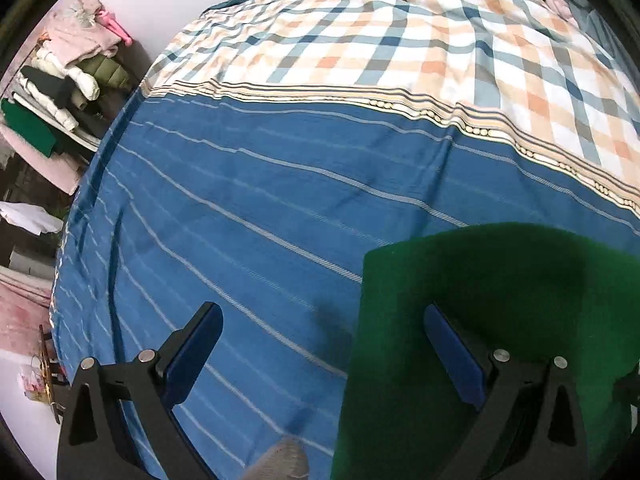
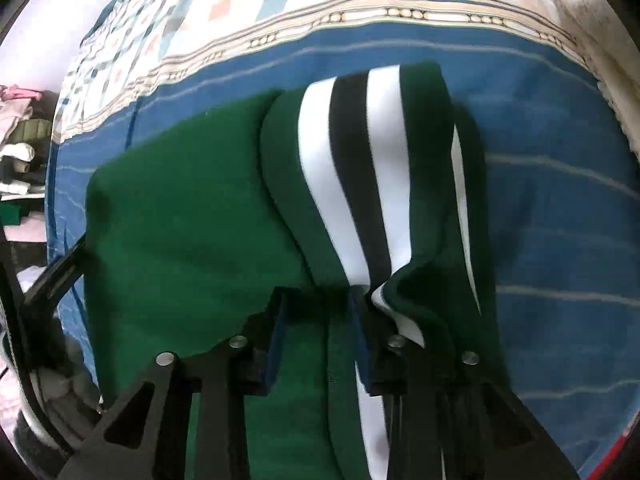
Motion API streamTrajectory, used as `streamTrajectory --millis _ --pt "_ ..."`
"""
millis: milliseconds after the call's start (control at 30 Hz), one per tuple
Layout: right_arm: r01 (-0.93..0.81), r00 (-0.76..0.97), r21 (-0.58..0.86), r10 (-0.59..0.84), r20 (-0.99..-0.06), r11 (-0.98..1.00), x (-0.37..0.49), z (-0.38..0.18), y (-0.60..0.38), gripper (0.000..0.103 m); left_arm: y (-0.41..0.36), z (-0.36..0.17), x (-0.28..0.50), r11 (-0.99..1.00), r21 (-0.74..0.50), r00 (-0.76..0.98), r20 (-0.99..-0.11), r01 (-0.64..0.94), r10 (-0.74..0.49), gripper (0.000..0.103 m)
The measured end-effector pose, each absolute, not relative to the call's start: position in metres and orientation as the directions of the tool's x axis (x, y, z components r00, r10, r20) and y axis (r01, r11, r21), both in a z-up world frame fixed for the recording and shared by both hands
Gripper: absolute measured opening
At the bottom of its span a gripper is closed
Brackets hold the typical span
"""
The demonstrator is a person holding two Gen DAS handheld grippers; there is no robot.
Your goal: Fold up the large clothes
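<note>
A dark green garment [image 2: 180, 220] lies folded on the blue striped bed sheet [image 2: 560, 208]. Its part with white and black stripes [image 2: 360, 168] runs from the far edge down to my right gripper [image 2: 320, 300]. That gripper points steeply down, its fingertips are buried in bunched green cloth, and a thick fold fills the narrow gap between its pads. In the left wrist view the garment's [image 1: 500, 300] left edge lies between the fingers of my left gripper [image 1: 322, 310], which stands wide open. Its right finger [image 1: 452, 356] hangs over the green cloth and its left finger [image 1: 196, 352] over bare sheet.
A checked quilt [image 1: 400, 40] covers the far half of the bed. Beside the bed's left edge, a pile of folded clothes [image 1: 68, 76] sits against the wall. A dark bar [image 2: 60, 268] enters the right wrist view at the garment's left edge.
</note>
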State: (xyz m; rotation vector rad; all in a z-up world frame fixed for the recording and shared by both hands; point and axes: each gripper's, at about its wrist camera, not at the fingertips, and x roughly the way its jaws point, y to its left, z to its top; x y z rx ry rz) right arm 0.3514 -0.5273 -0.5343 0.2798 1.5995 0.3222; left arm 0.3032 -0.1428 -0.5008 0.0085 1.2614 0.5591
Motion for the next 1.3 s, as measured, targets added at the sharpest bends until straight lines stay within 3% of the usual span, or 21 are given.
streamTrajectory --millis 133,200,267,400,567,600,633,667,700,900,967,1067,1267,1300 --pt "-0.047 -0.047 0.379 0.376 -0.925 0.924 0.356 -0.505 -0.536 0.037 -0.149 -0.473 0.287 0.873 0.255 0.211 -0.906 -0.416 0.366 0.103" --pt "-0.047 -0.003 0.378 0.378 -0.926 0.925 0.363 -0.487 -0.553 0.055 -0.159 -0.460 0.278 0.881 0.221 0.226 -0.914 -0.419 0.337 0.103" --pt "-0.037 0.048 0.387 0.389 -0.920 0.921 0.364 -0.471 -0.567 0.061 -0.171 -0.453 0.269 0.888 0.172 0.227 -0.930 -0.426 0.289 0.103" --pt "-0.001 0.113 0.388 0.386 -0.916 0.922 0.375 -0.475 -0.600 0.064 -0.196 -0.472 0.265 0.905 0.130 0.183 -0.958 -0.405 0.220 0.103" --pt "0.051 0.028 0.478 0.477 -0.878 0.877 0.388 -0.525 -0.612 0.063 -0.217 -0.509 0.269 0.925 0.134 0.123 -0.974 -0.356 0.188 0.103" --pt "0.045 0.017 0.480 0.480 -0.877 0.876 0.387 -0.531 -0.610 0.062 -0.218 -0.509 0.270 0.926 0.144 0.130 -0.971 -0.350 0.200 0.103" --pt "0.037 0.024 0.464 0.463 -0.886 0.885 0.387 -0.534 -0.607 0.047 -0.221 -0.509 0.269 0.927 0.151 0.134 -0.969 -0.344 0.208 0.103" --pt "0.031 0.038 0.437 0.435 -0.899 0.899 0.387 -0.535 -0.604 0.021 -0.222 -0.509 0.269 0.927 0.154 0.135 -0.968 -0.343 0.211 0.103" --pt "0.024 0.041 0.437 0.436 -0.899 0.899 0.388 -0.541 -0.600 0.015 -0.222 -0.509 0.269 0.926 0.153 0.136 -0.968 -0.344 0.210 0.103" --pt "0.037 0.172 0.391 0.379 -0.909 0.920 0.376 -0.493 -0.627 0.008 -0.225 -0.508 0.268 0.935 0.146 0.154 -0.967 -0.322 0.204 0.103" --pt "0.051 0.145 0.375 0.365 -0.920 0.925 0.379 -0.503 -0.629 0.008 -0.230 -0.510 0.267 0.936 0.171 0.149 -0.963 -0.308 0.225 0.103" --pt "0.048 0.028 0.371 0.370 -0.929 0.927 0.387 -0.532 -0.626 0.011 -0.226 -0.504 0.263 0.934 0.164 0.146 -0.965 -0.316 0.219 0.103" --pt "0.044 -0.002 0.476 0.476 -0.879 0.879 0.374 -0.489 -0.665 0.041 -0.197 -0.475 0.225 0.899 0.149 0.169 -0.957 -0.412 0.236 0.103" --pt "0.046 -0.011 0.483 0.484 -0.875 0.874 0.366 -0.485 -0.671 0.041 -0.192 -0.471 0.218 0.891 0.153 0.166 -0.956 -0.428 0.243 0.103"
